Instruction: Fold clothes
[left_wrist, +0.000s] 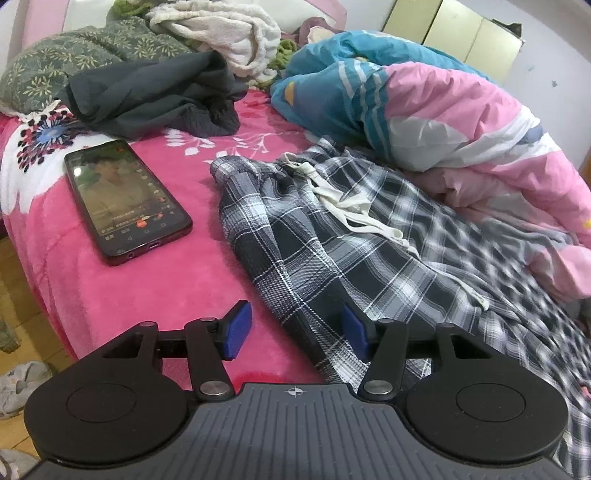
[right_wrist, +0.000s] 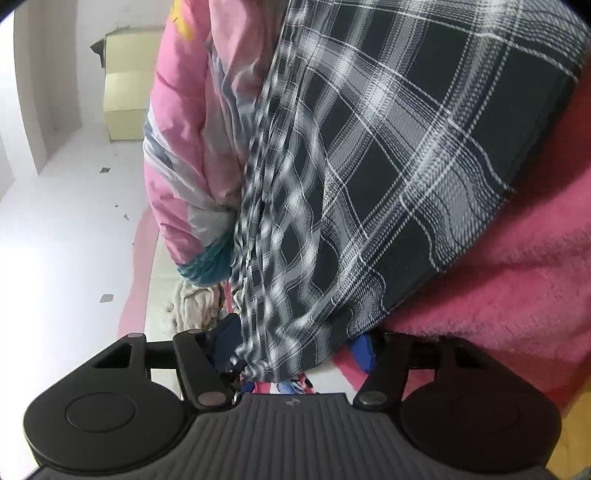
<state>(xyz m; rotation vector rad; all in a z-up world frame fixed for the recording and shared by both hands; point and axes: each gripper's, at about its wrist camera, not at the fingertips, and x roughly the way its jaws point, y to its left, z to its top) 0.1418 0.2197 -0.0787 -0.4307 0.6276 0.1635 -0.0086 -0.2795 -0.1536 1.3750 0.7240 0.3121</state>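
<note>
We are holding the left gripper (left_wrist: 297, 330) with its jaws apart over the near edge of the checked trousers (left_wrist: 332, 236), nothing pinched between the blue pads (left_wrist: 238, 328). Our right gripper (right_wrist: 295, 349) is straddling a bunched fold of the same trousers; whether it is squeezing, we cannot tell. They are lying on the pink blanket (left_wrist: 177, 284), between the phone (left_wrist: 127, 201) and the rolled quilt (left_wrist: 443, 107).

Left tool (left_wrist: 295, 334) agape, right tool (right_wrist: 295, 341) seemingly likewise
</note>
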